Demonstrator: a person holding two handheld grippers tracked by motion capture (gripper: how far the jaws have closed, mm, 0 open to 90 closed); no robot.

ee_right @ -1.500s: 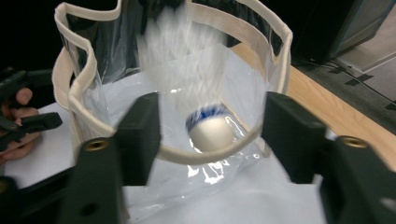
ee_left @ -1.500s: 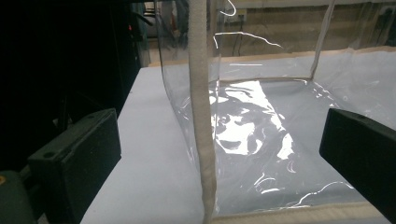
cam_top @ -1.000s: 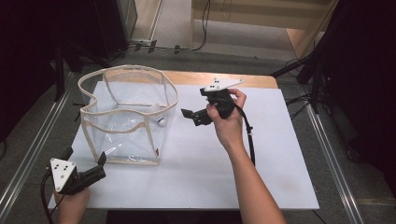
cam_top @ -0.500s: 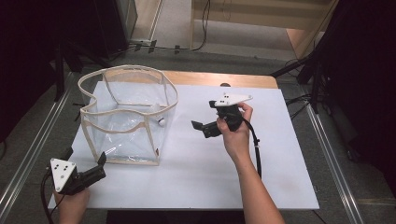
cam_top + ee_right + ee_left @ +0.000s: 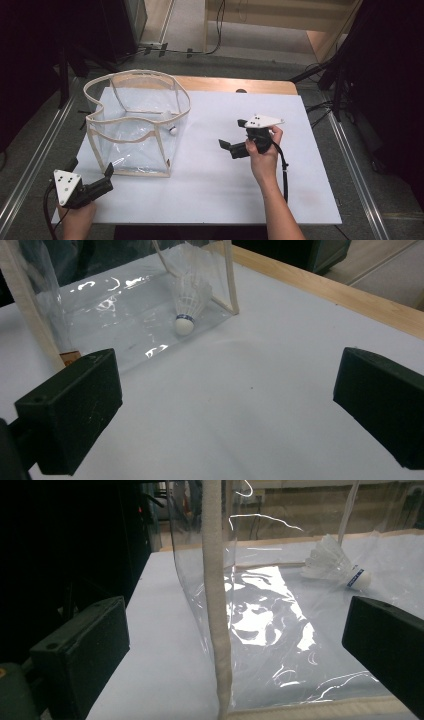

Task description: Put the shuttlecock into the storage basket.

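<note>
Both grippers' jaws gape empty — shuttlecock (image 5: 189, 304) lies inside the clear bag (image 5: 135, 145).

Left gripper (image 5: 90, 176) low at near left, fingers apart — right gripper (image 5: 232, 135) mid-table, fingers apart.

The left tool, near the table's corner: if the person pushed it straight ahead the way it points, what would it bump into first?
Most likely the clear bag: its cream-trimmed corner edge stands right between the left tool's open jaws. The shuttlecock lies farther on, inside.
</note>
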